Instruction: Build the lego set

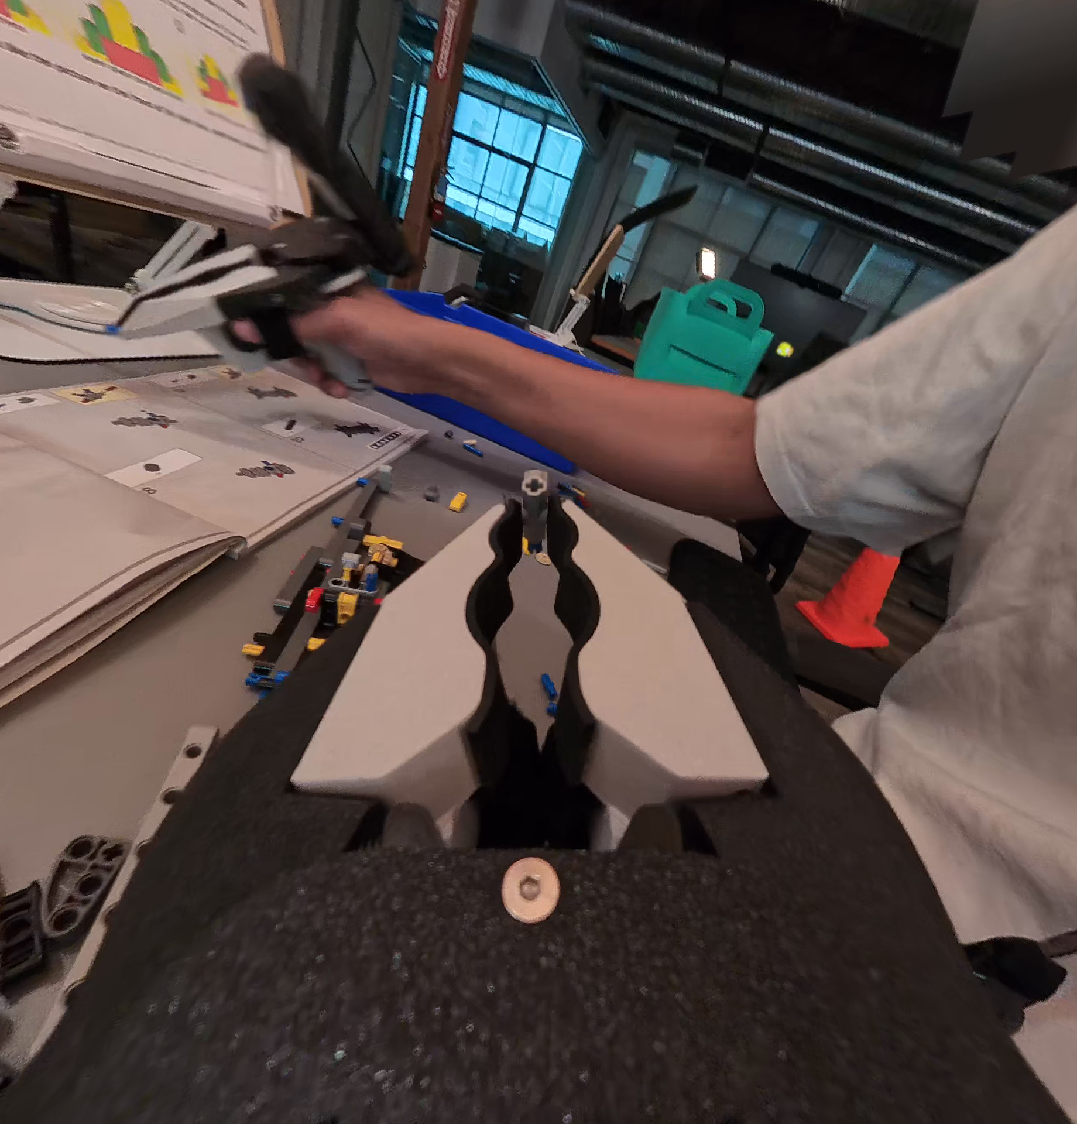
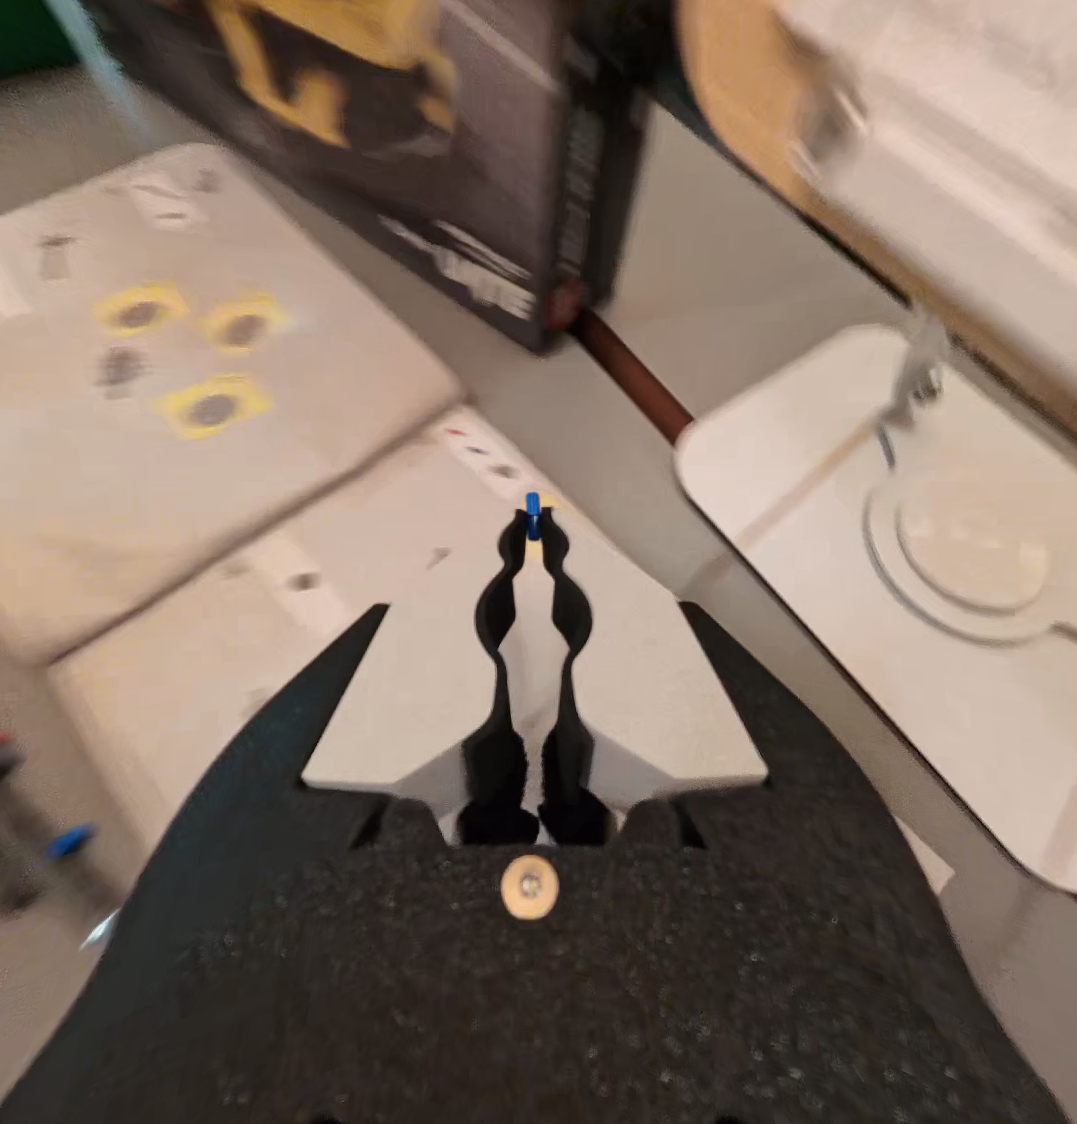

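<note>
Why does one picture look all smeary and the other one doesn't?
Right wrist view: motion blur smears the booklet pages and dark box; only the tongs and their blue pin stay sharp. Left wrist view: mostly crisp, though the other tongs blur, and straight edges bend.

Ahead of the left gripper (image 1: pixel 533 517), whose tips pinched a grey lego piece (image 1: pixel 533 496), the person's forearm (image 1: pixel 572 413) crossed the way — a bar above the table. Left of those fingers lay a partly built lego assembly (image 1: pixel 341 593) and an open instruction booklet (image 1: pixel 159 486); between them bare table (image 1: pixel 98 760) gave passage. Ahead of the right gripper (image 2: pixel 533 526), clamped on a blue pin (image 2: pixel 532 508), a dark box (image 2: pixel 439 182) stood upright; to the right a white tray (image 2: pixel 828 547) blocked low travel — a grey strip of table ran between.
</note>
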`<act>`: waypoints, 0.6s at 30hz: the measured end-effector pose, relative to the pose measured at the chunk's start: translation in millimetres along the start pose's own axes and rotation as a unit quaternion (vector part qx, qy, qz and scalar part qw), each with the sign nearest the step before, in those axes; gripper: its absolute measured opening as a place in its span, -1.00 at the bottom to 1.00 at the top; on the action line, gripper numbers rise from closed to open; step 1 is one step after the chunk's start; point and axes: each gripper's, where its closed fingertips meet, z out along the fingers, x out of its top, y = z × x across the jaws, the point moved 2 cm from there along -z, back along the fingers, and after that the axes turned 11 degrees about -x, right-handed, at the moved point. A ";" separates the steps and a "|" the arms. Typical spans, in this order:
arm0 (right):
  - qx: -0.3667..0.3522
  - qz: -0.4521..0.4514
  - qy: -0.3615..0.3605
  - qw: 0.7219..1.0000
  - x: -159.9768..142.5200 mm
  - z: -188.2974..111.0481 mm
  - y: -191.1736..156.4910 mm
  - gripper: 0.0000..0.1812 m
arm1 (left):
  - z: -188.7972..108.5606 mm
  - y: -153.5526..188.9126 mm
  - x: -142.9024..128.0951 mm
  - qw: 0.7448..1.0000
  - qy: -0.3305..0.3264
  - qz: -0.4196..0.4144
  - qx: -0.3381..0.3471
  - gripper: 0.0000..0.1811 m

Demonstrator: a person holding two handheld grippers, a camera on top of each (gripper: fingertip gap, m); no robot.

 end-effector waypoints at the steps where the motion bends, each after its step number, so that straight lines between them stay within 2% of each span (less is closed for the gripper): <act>1: 0.025 -0.032 0.032 0.999 13.1 -21.5 -25.6 -0.97 | -2.1 -2.7 1.8 1.000 0.007 -0.005 0.006 -0.93; 3: 0.090 -0.097 0.091 0.987 32.3 -71.1 -89.1 -0.97 | -4.5 -5.1 4.3 1.000 0.017 -0.012 0.009 -0.93; 5: 0.138 -0.148 0.111 0.973 33.7 -116.7 -149.4 -0.97 | -5.0 -4.8 5.6 1.000 0.022 -0.016 0.004 -0.93; 8: 0.218 -0.154 0.135 0.954 29.8 -171.8 -223.5 -0.97 | -3.1 2.9 7.5 0.999 0.027 -0.011 -0.020 -0.93; 9: 0.224 -0.153 0.138 0.953 29.0 -182.5 -237.3 -0.97 | -2.3 7.7 9.4 0.999 0.032 -0.006 -0.032 -0.93; 12: 0.184 -0.209 0.161 0.947 28.5 -201.4 -259.4 -0.96 | 0.6 17.5 10.2 0.998 0.031 0.013 -0.054 -0.92; 15: 0.129 -0.269 0.144 0.944 20.8 -207.5 -268.7 -0.97 | 4.4 24.1 6.9 0.997 0.018 0.038 -0.061 -0.93; 18: 0.086 -0.328 0.150 0.929 14.5 -215.5 -280.3 -0.97 | 6.9 29.5 4.1 0.996 0.009 0.053 -0.069 -0.93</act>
